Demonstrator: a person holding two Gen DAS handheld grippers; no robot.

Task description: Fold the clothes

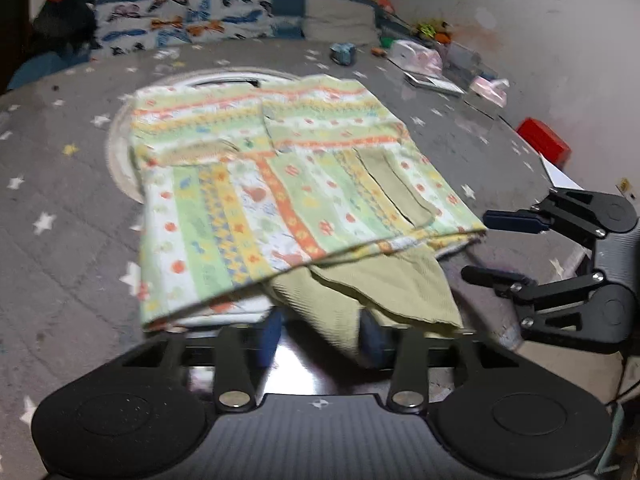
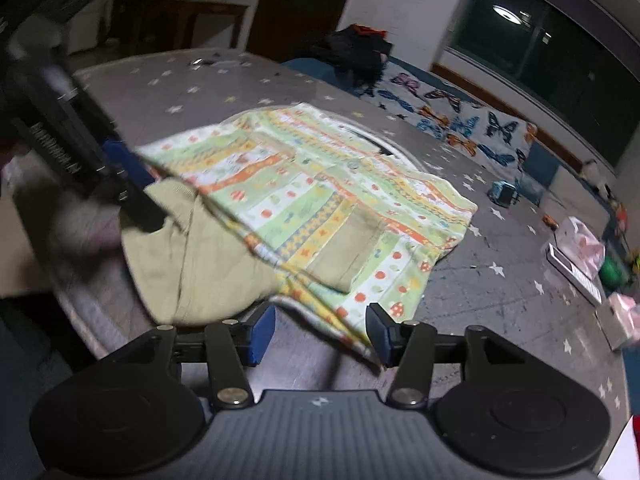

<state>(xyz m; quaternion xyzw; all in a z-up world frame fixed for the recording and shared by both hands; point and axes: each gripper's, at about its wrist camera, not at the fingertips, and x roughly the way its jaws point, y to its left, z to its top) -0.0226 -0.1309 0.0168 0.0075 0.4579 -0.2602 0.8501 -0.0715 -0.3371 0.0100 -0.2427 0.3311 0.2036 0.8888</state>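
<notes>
A striped green, orange and yellow child's garment (image 1: 288,184) with plain olive cuffs lies partly folded on a grey star-print table (image 1: 60,208); it also shows in the right wrist view (image 2: 320,208). My left gripper (image 1: 318,336) is open at the garment's near edge, with the olive cuff (image 1: 380,284) draped between its blue pads. My right gripper (image 2: 320,330) is open at the garment's near hem, and it shows at the right of the left wrist view (image 1: 496,244). The left gripper appears blurred at the left of the right wrist view (image 2: 132,184), over the olive cuff (image 2: 192,260).
A butterfly-print cushion (image 1: 180,16) and dark clothes (image 1: 64,16) lie at the table's far side. Toys, pink packets (image 1: 424,58), a small blue toy (image 1: 343,53) and a red box (image 1: 544,140) crowd the right edge by the wall. A round inset ring (image 1: 120,152) lies under the garment.
</notes>
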